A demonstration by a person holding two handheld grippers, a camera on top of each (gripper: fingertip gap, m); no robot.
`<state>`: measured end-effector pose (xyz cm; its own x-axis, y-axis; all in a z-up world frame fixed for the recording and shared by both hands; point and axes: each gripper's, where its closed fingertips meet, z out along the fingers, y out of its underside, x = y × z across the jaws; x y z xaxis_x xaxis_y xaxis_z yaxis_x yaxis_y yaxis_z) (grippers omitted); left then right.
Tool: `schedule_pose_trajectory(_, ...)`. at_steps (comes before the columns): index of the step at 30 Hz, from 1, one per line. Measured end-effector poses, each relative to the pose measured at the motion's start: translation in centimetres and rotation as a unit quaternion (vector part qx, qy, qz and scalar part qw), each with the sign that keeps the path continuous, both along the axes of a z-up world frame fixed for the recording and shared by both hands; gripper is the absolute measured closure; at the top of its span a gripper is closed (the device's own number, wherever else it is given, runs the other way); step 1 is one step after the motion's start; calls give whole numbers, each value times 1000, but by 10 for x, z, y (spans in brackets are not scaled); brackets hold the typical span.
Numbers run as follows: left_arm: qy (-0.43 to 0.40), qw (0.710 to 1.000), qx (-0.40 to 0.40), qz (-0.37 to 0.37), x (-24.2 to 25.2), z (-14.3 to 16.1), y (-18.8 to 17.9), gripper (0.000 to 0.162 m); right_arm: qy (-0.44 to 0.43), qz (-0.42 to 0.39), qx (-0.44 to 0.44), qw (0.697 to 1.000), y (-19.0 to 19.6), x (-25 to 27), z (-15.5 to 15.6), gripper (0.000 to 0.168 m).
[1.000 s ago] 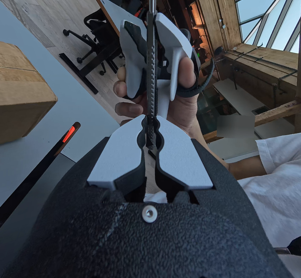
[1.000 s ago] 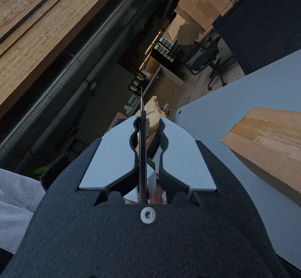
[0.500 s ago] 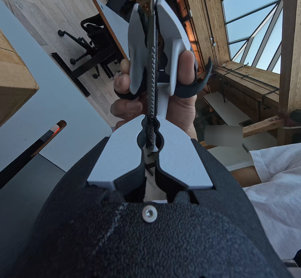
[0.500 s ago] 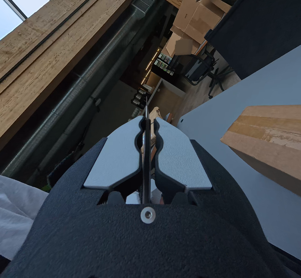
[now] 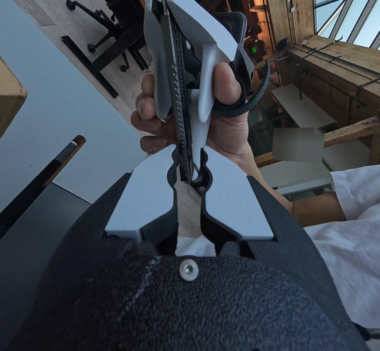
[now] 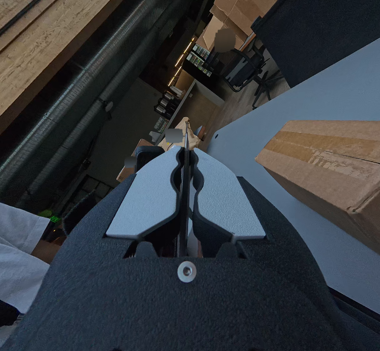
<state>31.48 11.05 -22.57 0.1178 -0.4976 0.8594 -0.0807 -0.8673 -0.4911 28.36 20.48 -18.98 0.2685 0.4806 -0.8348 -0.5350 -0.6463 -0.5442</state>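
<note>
A black utility knife with a ridged slider is clamped in my right gripper, which a hand holds ahead in the left wrist view. The knife's butt end lies between the tips of my left gripper, whose jaws stand apart; the right finger is clear of it. In the right wrist view my right gripper is shut on the knife, seen edge-on, with its thin blade tip poking past the fingertips. Both grippers are held in the air beside a pale grey table.
A taped cardboard box lies on the table; its corner also shows in the left wrist view. A dark strip lies on the table. Office chairs and stacked cardboard boxes stand beyond. A white sleeve is at the right. Across from one pair of fingers to the other is roughly 10 cm.
My right gripper closed onto the knife. My left gripper's jaws then spread apart off the knife's butt end. Both views tilted a little.
</note>
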Motion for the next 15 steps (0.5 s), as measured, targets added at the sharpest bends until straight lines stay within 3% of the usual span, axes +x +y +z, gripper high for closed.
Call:
schedule_pose_trajectory(4, 61, 998, 16, -17, -23, -20, 5, 131, -35, -34, -21, 999, 8, 43, -20, 164)
schedule_pose_trajectory(7, 184, 978, 103, -1, -56, -50, 52, 132, -88, -34, -81, 992, 20, 85, -70, 164)
schedule_pose_trajectory(9, 257, 947, 195, 2, -71, -58, 97, 136, -59, -13, -133, 989, 32, 98, -101, 164)
schedule_pose_trajectory(11, 320, 902, 290, -7, -80, -64, 137, 152, -38, 21, -172, 984, 42, 98, -127, 164)
schedule_pose_trajectory(13, 372, 850, 368, -50, -81, -71, 159, 162, -47, 61, -192, 978, 48, 94, -148, 164)
schedule_pose_trajectory(15, 402, 807, 423, -96, -75, -82, 166, 162, -36, 94, -204, 974, 52, 89, -158, 164)
